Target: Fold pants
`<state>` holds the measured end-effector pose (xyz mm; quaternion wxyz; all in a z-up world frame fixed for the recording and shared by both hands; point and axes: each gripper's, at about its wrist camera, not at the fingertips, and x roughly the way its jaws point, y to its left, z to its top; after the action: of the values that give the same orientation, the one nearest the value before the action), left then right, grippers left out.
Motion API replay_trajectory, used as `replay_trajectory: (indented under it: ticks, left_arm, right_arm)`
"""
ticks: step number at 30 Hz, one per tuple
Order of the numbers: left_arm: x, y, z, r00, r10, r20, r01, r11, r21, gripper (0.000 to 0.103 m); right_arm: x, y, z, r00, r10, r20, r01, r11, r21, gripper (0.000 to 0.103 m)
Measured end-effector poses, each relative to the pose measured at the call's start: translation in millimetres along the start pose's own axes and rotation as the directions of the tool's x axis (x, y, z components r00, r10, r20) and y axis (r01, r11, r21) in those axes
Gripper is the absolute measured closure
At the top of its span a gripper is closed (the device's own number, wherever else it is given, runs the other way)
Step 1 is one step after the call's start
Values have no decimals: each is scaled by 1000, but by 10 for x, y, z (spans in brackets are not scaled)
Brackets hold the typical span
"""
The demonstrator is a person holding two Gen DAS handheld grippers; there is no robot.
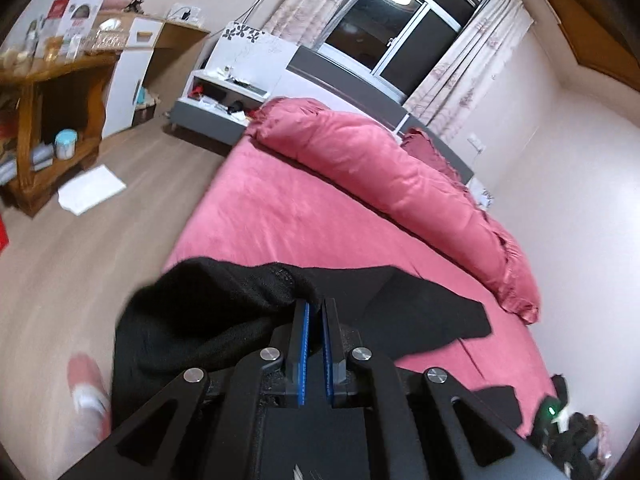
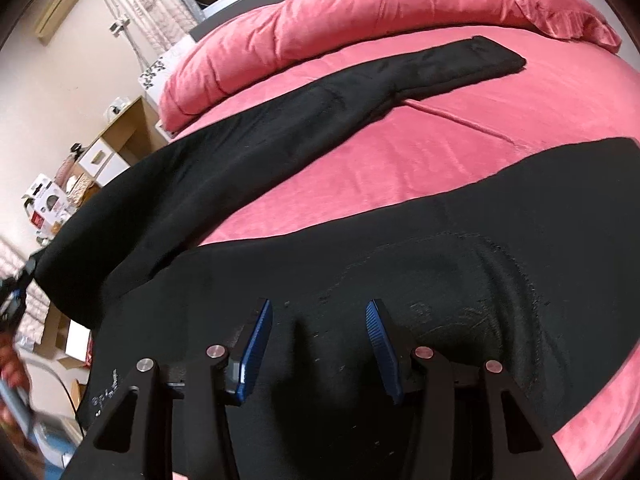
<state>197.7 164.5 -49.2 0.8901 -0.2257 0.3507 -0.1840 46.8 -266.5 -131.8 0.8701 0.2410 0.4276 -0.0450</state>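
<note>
A wide bed (image 2: 400, 152) with a pink sheet fills both views, a rolled pink duvet (image 2: 320, 20) lying along its far side. Across the sheet lie black pants (image 2: 360, 280) of a soft, slightly fuzzy knit: the seat and waist spread flat nearest the right wrist camera, one leg stretching away toward the duvet, the fabric dotted with pale lint. A small white printed mark sits near the waist edge, too small to read. The left wrist view shows what the right does not: a wood floor (image 1: 120, 240), a wooden shelf unit (image 1: 48, 120) crowded with jars and printed boxes whose lettering is unreadable, a dark window (image 1: 400, 32) between patterned curtains, and a pink slipper (image 1: 88, 388), blurred. In that view the left gripper (image 1: 316, 312) is closed tight, its blue pads pinching a bunched fold of the pants lifted off the bed's near edge. The right gripper (image 2: 320, 320) stands about half open directly over the flat seat of the pants; whether its pads touch the cloth cannot be told.
</note>
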Motion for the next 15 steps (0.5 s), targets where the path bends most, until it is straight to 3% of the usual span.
replay_trajectory:
  ticks: [7,11,15]
  left_arm:
    - [-269,124,-692,998,1,-55,-8,993,-119,98]
    - [-309,97,-974,995,29,-94,-37,995,-93,98]
    - [-298,67,-1048,994,46,-100,-54,996,-71,98]
  right_arm:
    - [-38,122,-39,998,59,-30,-60,998,-32,53]
    - [59,197,26,991,103,-88,-106,994,-24,53]
    - [194,346,290,983,140,-118,-146,988,-43,51]
